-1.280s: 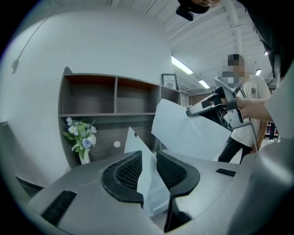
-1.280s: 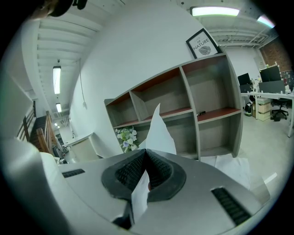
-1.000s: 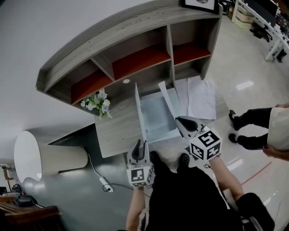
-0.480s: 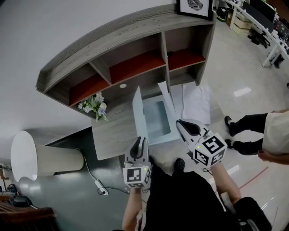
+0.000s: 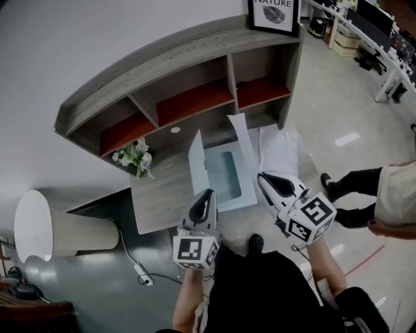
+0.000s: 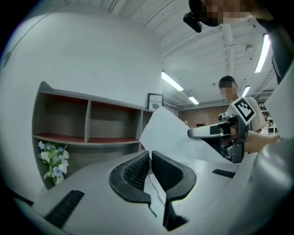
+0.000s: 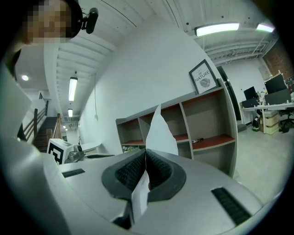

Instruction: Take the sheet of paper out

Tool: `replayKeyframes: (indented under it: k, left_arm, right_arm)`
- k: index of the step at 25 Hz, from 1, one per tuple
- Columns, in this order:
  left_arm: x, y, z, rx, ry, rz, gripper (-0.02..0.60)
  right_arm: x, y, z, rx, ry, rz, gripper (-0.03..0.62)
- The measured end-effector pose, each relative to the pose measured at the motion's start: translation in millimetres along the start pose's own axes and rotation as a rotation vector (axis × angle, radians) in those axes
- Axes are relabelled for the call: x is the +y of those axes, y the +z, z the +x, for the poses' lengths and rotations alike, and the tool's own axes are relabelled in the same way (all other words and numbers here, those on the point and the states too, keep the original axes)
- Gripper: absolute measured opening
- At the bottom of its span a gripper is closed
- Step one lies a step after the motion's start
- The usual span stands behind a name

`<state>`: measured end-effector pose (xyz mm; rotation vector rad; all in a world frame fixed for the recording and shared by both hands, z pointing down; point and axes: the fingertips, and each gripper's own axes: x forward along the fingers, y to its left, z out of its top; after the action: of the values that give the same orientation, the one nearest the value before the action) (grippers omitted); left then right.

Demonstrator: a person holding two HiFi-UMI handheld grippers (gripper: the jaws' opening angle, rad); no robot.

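A pale blue folder [image 5: 224, 174] hangs open above the grey desk [image 5: 162, 195], between my two grippers. My left gripper [image 5: 207, 197] holds the folder's left leaf [image 5: 197, 159]. Its jaws [image 6: 150, 153] have just been closing, and the thin leaf now runs between the nearly touching pads. My right gripper [image 5: 263, 179] is shut on a white sheet of paper [image 5: 240, 140], which stands up out of the folder's right side. In the right gripper view the sheet [image 7: 161, 131] rises from between the shut pads [image 7: 145, 151]. The left gripper view shows the sheet [image 6: 170, 133] and the right gripper [image 6: 190, 133].
A curved grey shelf unit [image 5: 188, 97] with red shelves backs the desk. On the desk are a flower bunch [image 5: 136, 158] at the left and loose white papers [image 5: 279, 146] at the right. A framed picture [image 5: 273, 13] tops the shelves. A person [image 5: 383, 195] stands at the right.
Both grippers have risen toward the camera and carried the folder and sheet up with them. The left gripper's jaws have come together on the folder's leaf.
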<state>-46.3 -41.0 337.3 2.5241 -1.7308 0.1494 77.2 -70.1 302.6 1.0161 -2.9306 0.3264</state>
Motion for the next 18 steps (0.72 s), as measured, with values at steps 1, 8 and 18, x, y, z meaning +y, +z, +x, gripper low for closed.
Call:
replayKeyframes:
  k: [1, 8, 18]
  left_arm:
    - [-1.4, 3.2, 0.6, 0.000, -0.003, 0.000, 0.029]
    - [-8.0, 24.3, -0.5, -0.001, -0.027, -0.017, 0.015]
    - [-7.5, 36.7, -11.5, -0.020, -0.042, -0.062, 0.014]
  right_arm:
    - [0.5, 3.1, -2.2, -0.007, 0.005, -0.002, 0.013]
    - [4.4, 23.9, -16.0, -0.069, 0.039, -0.003, 0.012]
    - [13.2, 27.1, -28.1, -0.077, 0.075, -0.043, 0.013]
